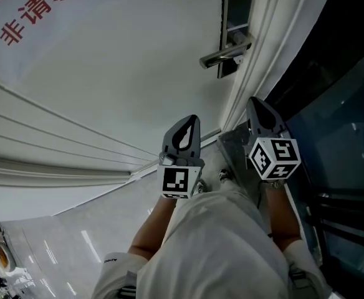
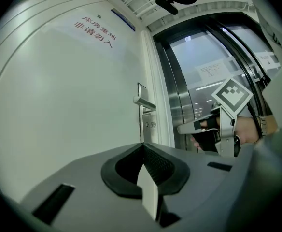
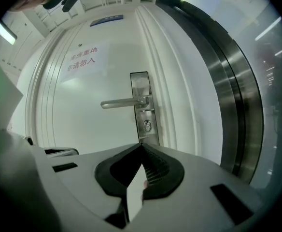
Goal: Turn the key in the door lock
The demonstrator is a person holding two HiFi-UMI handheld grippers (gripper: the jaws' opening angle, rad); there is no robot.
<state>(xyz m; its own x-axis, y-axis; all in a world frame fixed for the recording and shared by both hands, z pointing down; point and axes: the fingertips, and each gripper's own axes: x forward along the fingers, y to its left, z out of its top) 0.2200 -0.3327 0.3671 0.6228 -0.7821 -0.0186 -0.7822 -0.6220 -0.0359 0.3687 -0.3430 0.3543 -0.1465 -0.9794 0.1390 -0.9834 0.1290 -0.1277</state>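
Note:
The white door (image 1: 119,73) carries a silver lever handle (image 1: 224,53) on a tall lock plate (image 1: 237,11). In the right gripper view the handle (image 3: 124,102) sits above the round lock cylinder (image 3: 147,125); whether a key is in it I cannot tell. My right gripper (image 3: 141,147) is shut and empty, pointing at the plate from a short way off. My left gripper (image 2: 142,148) is also shut and empty, further left, with the lock plate (image 2: 144,115) ahead of it. Both grippers hang below the handle in the head view, left (image 1: 191,119) and right (image 1: 255,101).
Red characters (image 1: 26,11) are printed on the door. Right of the white door frame (image 1: 257,61) runs a dark glass and metal partition (image 1: 338,104). The person's light-clad legs (image 1: 219,248) and a glossy floor (image 1: 63,248) fill the lower head view.

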